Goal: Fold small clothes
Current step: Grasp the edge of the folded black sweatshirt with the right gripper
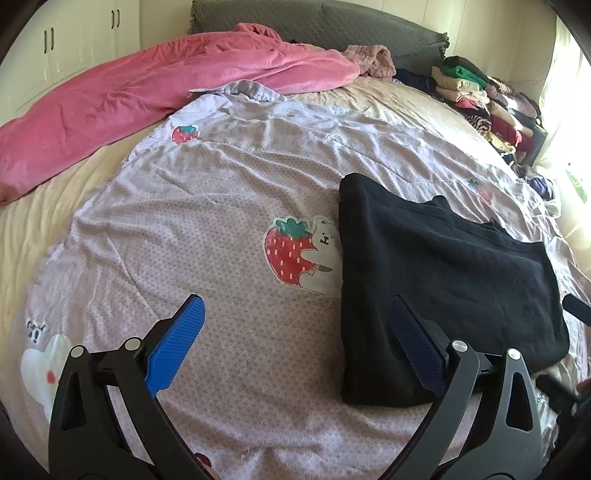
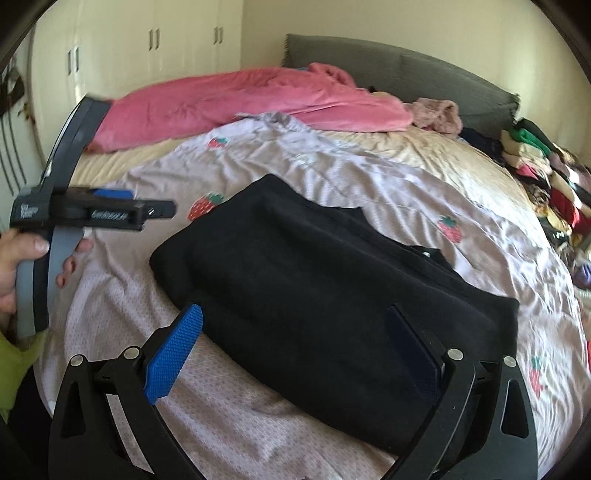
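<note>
Left wrist view: the black garment (image 1: 443, 280) lies folded into a thick, roughly rectangular bundle on the lilac strawberry-print sheet (image 1: 207, 206), just right of the big strawberry-and-bear print (image 1: 301, 254), whose right edge it touches or slightly covers. Its long axis runs from the near-left corner away toward the far right, in the direction of the stacked clothes pile (image 1: 484, 99) at the far right edge of the bed. A stepped edge along the garment's far side shows one layer lying over another. The left gripper (image 1: 299, 314) hangs above the sheet with its jaws spread wide and nothing between them; its right blue pad sits over the garment's near-left corner, though whether it touches the cloth cannot be told. The pink blanket (image 1: 147, 96) is bunched well beyond the garment, toward the grey headboard (image 1: 325, 26).

In the right wrist view the garment (image 2: 332, 295) stretches from the near right up to the far left, fold edge toward the left. The right gripper (image 2: 295, 325) is likewise wide open and holds nothing, poised over the garment's near long edge. The left gripper (image 2: 147, 210) appears left of the garment, held in the person's left hand (image 2: 22, 266), clear of the cloth
</note>
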Action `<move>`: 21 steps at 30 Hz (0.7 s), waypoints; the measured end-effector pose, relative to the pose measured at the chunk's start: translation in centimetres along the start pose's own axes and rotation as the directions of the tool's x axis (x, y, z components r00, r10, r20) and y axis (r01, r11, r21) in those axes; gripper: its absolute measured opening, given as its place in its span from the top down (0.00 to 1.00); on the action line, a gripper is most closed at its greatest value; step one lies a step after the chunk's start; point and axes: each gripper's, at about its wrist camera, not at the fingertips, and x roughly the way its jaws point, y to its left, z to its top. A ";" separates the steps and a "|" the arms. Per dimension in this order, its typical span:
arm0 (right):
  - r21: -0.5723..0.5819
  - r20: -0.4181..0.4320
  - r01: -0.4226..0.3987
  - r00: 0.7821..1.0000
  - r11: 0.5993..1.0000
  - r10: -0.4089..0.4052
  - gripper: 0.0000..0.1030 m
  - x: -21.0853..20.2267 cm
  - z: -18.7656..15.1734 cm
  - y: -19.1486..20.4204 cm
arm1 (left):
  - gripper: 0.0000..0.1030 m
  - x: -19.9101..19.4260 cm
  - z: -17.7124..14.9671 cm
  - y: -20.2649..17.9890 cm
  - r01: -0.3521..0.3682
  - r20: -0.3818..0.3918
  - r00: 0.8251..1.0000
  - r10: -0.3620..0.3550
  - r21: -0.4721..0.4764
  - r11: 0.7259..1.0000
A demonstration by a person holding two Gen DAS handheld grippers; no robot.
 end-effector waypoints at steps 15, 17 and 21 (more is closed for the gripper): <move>-0.123 -0.078 -0.029 0.997 0.992 0.020 0.05 4.8 -1.3 3.2 | 0.09 4.2 3.4 -1.3 0.090 -0.066 0.994 -0.091 -0.012 0.996; -0.129 -0.079 -0.028 0.997 0.991 0.018 0.04 5.0 -1.4 3.3 | 0.09 4.5 3.7 -1.6 0.099 -0.069 0.993 -0.100 -0.010 0.995; -0.149 -0.081 -0.009 0.997 0.989 -0.003 0.04 5.5 -1.8 3.4 | 0.09 5.8 4.2 -2.2 0.133 -0.096 0.986 -0.133 -0.014 0.991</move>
